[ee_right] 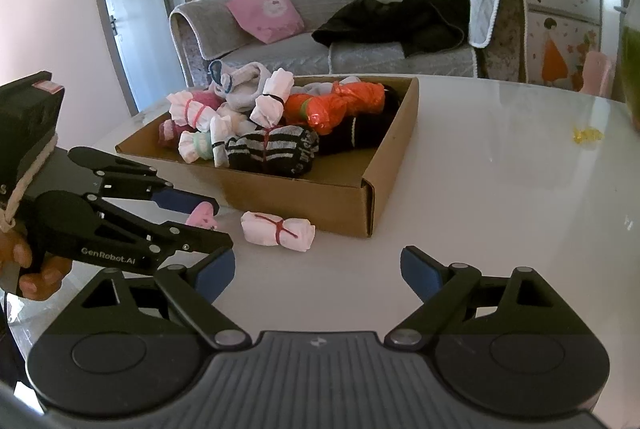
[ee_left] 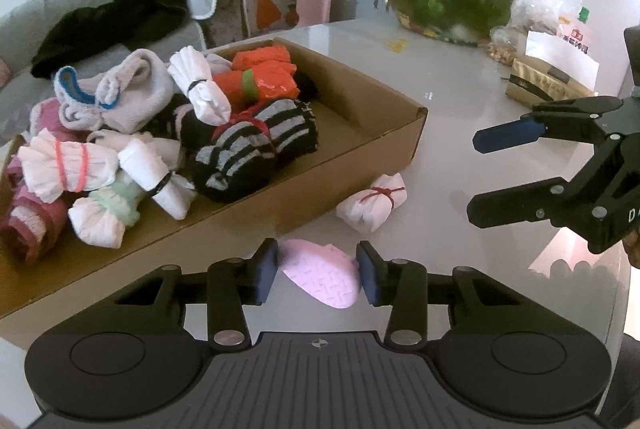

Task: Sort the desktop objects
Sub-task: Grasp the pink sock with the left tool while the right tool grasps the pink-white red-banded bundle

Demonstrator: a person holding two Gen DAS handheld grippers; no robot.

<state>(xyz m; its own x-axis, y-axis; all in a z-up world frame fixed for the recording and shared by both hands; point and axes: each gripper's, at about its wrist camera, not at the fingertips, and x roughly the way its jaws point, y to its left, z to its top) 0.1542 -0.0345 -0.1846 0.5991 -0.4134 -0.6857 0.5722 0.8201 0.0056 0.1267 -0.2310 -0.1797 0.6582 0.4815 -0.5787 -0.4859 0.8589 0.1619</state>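
Pickup step: left claw [ee_left: 318, 271] clenched on the pink sock [ee_left: 320, 279] lying on the desk [ee_left: 460, 157]; right claw [ee_right: 318, 273] released, empty. Next, I judge: lift it into the cardboard box [ee_left: 360, 149] beyond the white bundle [ee_left: 372, 203].

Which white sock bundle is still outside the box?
The red-tied white bundle on the table, against the cardboard box wall; the other white bundles lie inside.

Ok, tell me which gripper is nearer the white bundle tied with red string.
Left. The left gripper, clamped on a pink sock, sits just beside the white bundle; the right gripper hangs open, farther back.
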